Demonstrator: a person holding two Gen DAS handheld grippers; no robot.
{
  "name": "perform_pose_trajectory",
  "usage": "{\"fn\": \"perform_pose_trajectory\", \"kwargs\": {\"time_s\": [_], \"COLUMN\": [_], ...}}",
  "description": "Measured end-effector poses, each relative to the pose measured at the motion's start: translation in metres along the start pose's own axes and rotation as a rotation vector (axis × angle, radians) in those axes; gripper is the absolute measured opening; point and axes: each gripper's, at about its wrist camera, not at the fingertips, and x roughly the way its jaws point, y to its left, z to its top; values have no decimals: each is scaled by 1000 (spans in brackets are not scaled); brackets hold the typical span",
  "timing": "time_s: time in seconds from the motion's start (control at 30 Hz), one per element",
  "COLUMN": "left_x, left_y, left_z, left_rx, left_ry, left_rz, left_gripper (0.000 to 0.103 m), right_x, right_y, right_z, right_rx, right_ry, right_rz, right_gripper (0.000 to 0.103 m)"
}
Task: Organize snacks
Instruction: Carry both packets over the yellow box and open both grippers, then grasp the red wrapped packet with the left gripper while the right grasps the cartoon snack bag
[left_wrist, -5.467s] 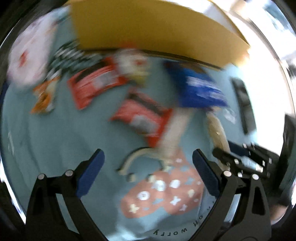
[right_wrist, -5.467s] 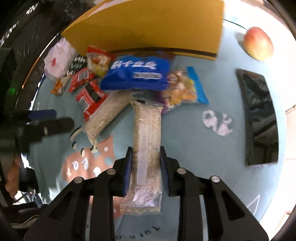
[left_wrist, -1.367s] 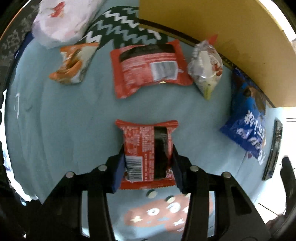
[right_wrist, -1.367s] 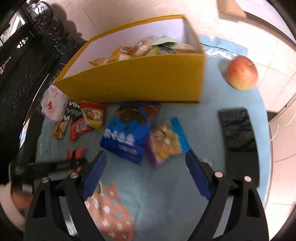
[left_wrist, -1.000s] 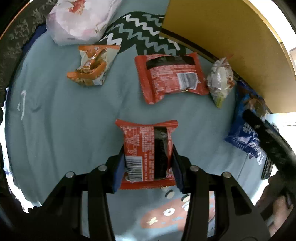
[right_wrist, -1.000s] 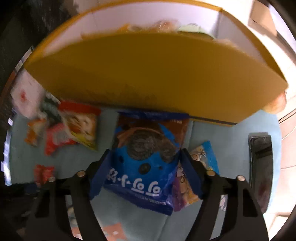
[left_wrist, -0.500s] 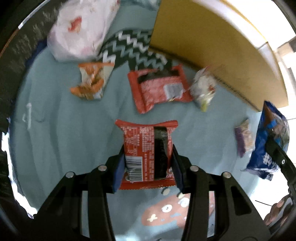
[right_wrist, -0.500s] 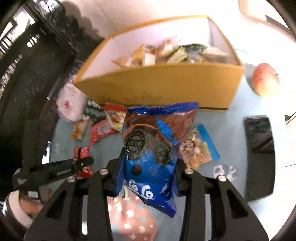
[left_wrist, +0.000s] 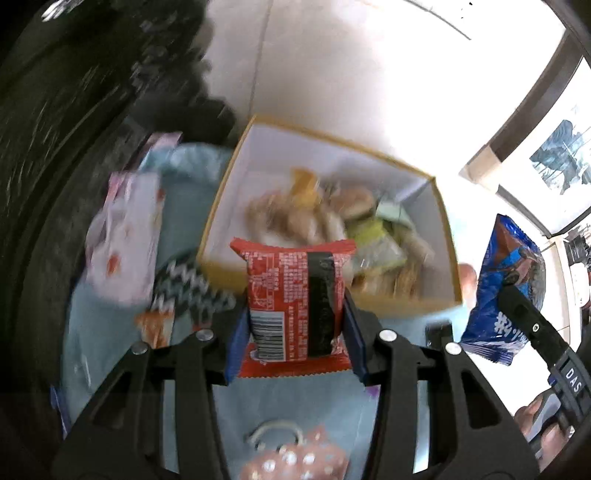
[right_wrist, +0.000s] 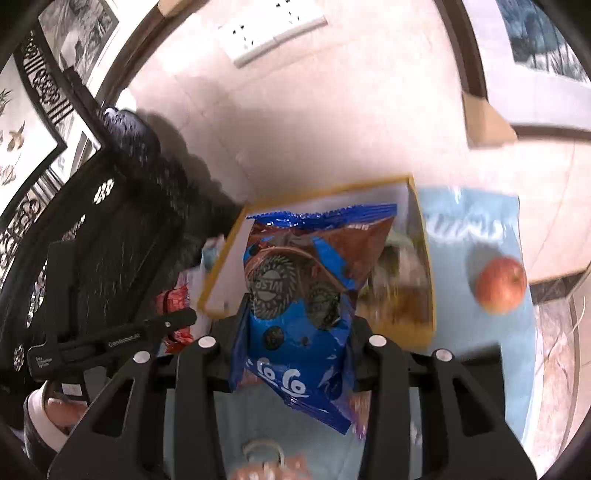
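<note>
My left gripper is shut on a red snack packet and holds it up in front of the yellow box. Several snacks lie inside that white-lined box. My right gripper is shut on a blue cookie bag, lifted above the table just before the yellow box. The blue cookie bag also shows at the right edge of the left wrist view, and the red snack packet at the left of the right wrist view.
On the light blue tablecloth lie a white-pink bag, a zigzag-patterned packet and an orange packet. A red apple sits right of the box. A dark carved cabinet stands at the left.
Both grippers have risen with their packets and tilted up, so the open box top and the wall now show. The right gripper closed on the blue cookie bag and lifted it.
</note>
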Motion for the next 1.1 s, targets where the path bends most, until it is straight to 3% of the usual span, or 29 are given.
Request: {"fn": "perform_pose_trajectory", "kwargs": {"time_s": [0.07,0.13,0.17,0.2,0.27,0.33,0.7,0.87,1.1], "left_x": [16,41,53,58,64,65,56,56,79], "left_y": [-6,-10,-11,-12,-8,-4,39,50,46], "left_z": [20,37,47,53,57,53,3,-20,-57], "left_rx": [2,1,-11,-17,-22,-14,-12,-34,92], "left_ry": [1,10,0,-16,-37,-34,27,66,123], "left_rz": [-3,2,30,76,128,96,131,135,187], "left_gripper": [46,62,91,98,98,99,99,99,99], "right_x": [10,29,38,47,49,44,24,19,23], "right_y": [-1,-5,-9,-13,-23,-27,-34,-37,-54], "right_z": [13,28,34,36,35,25,-23,-51,-101], "right_rx": [2,16,11,10,37,28,20,23,53], "right_ry": [-13,-36,-51,-49,-61,-78,-22,32,169], "right_rz": [-12,-46,-82,-127,-197,-175,-177,-198,-225], "right_gripper": [41,43,53,76,80,85,85,89,89]}}
